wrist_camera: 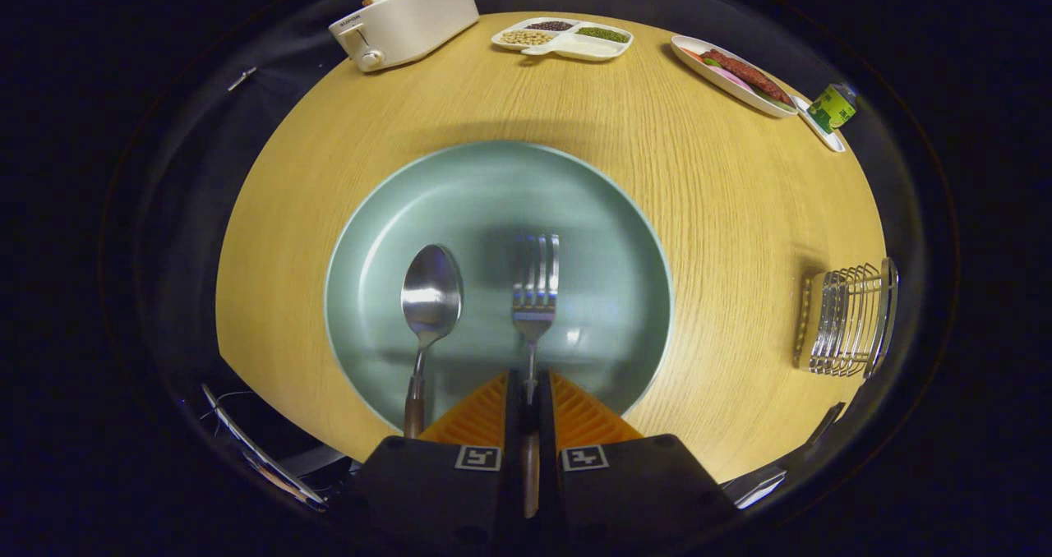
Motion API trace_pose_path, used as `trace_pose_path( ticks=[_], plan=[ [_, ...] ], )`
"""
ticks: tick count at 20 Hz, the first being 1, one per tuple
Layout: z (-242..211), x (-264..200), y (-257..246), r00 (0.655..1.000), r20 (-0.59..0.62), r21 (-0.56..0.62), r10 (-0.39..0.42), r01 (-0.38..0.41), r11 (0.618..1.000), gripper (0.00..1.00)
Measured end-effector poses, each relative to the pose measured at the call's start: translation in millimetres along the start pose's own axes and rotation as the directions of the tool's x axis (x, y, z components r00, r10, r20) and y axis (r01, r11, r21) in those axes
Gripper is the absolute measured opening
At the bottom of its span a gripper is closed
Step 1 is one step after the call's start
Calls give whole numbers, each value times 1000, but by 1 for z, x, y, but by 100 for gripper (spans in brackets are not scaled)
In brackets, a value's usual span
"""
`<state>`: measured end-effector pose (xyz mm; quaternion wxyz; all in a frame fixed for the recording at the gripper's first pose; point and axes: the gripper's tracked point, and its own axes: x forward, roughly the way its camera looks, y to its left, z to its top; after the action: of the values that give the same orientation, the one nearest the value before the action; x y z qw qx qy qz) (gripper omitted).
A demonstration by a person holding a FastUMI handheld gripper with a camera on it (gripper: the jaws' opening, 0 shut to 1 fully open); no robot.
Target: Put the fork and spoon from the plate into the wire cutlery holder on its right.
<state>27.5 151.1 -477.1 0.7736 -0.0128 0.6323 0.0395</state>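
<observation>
Tongs (530, 393) clamped on steel fork's (535, 282) handle over pale green round plate (608, 212) — lift level, clear the steel spoon (431, 294) alongside, carry to wire cutlery holder (846, 320) right of plate.

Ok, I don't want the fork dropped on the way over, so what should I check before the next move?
1. Grip: gripper fingers closed on the fork handle. Ok.
2. Fork straight between the fingers, tines pointing ahead. Ok.
3. Fork lifted off the plate: cannot tell.
4. Spoon lies apart from the fork, beside it on the plate. Ok.
5. Wire holder upright on the table, right of the plate, bare table between them. Ok.
6. Holder has room inside: cannot tell.
</observation>
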Motion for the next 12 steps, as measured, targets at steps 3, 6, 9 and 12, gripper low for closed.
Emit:
trace_pose_path(
  ticks=[3,6,9,12],
  plan=[
    [4,-6,0,999,15,16,47,-48,999,9],
    [13,-17,-6,997,42,35,70,-72,997,8],
    [20,-33,-14,994,61,76,96,-101,992,8],
    [25,-60,-23,988,87,100,128,-136,986,8]
  ],
)
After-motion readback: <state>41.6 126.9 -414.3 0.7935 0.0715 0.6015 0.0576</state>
